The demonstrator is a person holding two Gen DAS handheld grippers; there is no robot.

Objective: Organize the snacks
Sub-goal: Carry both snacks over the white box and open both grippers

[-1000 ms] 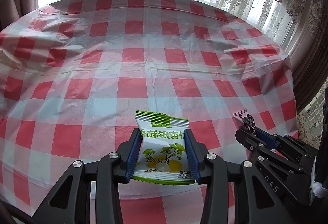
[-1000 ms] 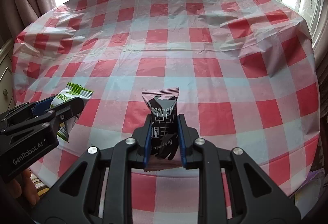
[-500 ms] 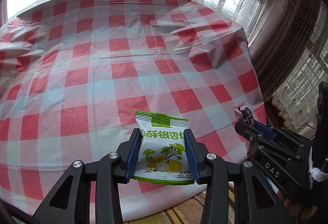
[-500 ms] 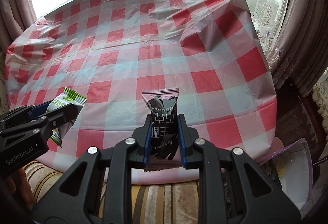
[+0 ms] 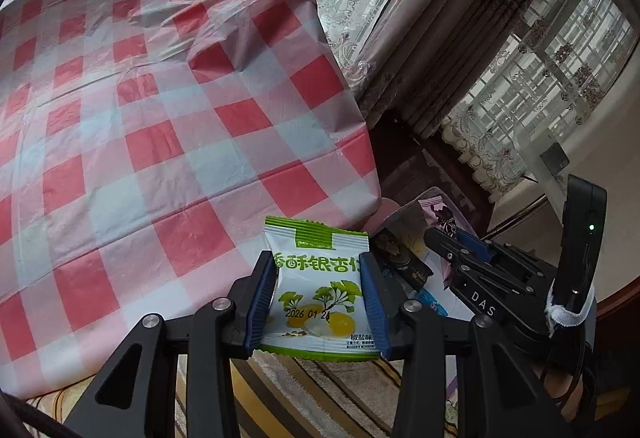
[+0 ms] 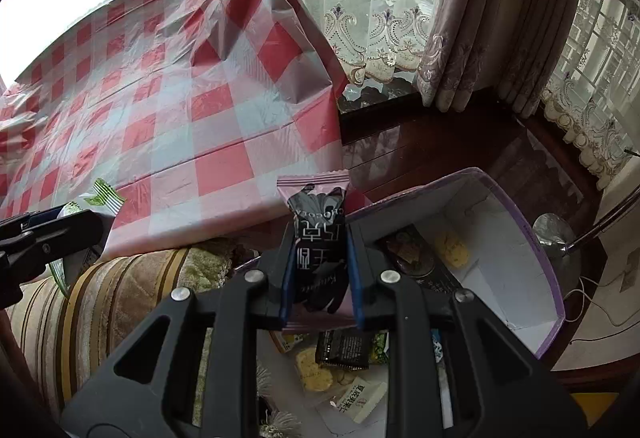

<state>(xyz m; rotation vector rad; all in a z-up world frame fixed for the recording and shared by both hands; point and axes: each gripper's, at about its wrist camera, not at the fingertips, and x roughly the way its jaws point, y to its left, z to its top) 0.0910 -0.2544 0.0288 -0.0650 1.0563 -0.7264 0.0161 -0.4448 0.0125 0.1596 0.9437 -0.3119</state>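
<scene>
Lying loose in purple-rimmed box (image 6: 540, 238): assorted snack packets (image 6: 342, 352); left fingers (image 5: 260, 302) pinching green packet (image 5: 320, 290), right fingers (image 6: 286, 278) pinching dark packet (image 6: 318, 246)

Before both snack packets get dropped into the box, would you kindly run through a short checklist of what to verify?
1. Left gripper clamped on green packet: ok.
2. Right gripper clamped on pink-and-black packet: ok.
3. Purple-rimmed box open, with room among the snacks already inside: ok.
4. Right gripper above the box opening: ok, it appears so.
5. Left gripper above the box: not ok, it seems over the striped cushion beside it.
6. Grippers apart from each other: ok.
</scene>
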